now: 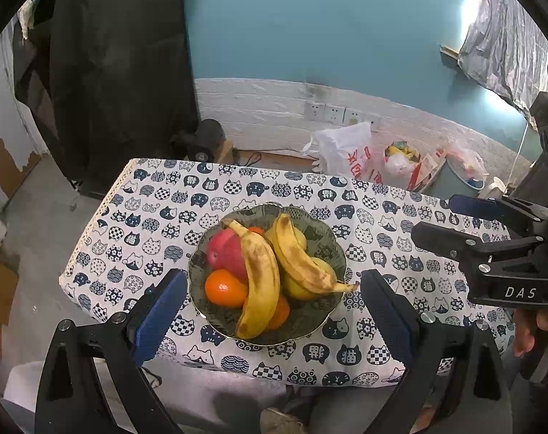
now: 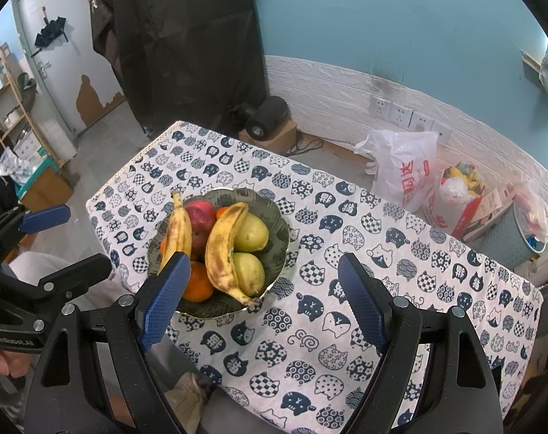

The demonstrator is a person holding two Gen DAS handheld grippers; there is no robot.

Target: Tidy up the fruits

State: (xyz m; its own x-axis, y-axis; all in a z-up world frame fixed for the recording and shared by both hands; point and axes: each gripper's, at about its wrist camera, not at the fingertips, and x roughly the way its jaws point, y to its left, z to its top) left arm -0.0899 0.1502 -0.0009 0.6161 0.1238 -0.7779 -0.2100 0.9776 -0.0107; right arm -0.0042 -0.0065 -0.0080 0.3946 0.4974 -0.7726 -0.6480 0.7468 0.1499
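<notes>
A dark patterned bowl [image 1: 321, 238] stands on the cat-print tablecloth [image 1: 165, 209]. It holds two spotted bananas [image 1: 261, 282], a red apple [image 1: 225, 253], oranges [image 1: 225, 288] and green pears [image 1: 299, 289]. My left gripper [image 1: 274, 307] is open and empty, above the bowl's near edge, with its jaws on either side of it. My right gripper [image 2: 263, 296] is open and empty, above the cloth just right of the bowl [image 2: 277, 231]; its left finger [image 2: 163, 298] overlaps the bowl's near rim. The bananas [image 2: 223, 249], pears [image 2: 252, 233] and apple [image 2: 200, 213] show there too.
Plastic bags [image 1: 350, 152] and a bin [image 2: 509, 238] of rubbish sit on the floor behind the table by a white brick wall. A dark cloth [image 1: 118, 72] hangs at the back left. A black fan on a box [image 2: 266, 119] stands behind the table.
</notes>
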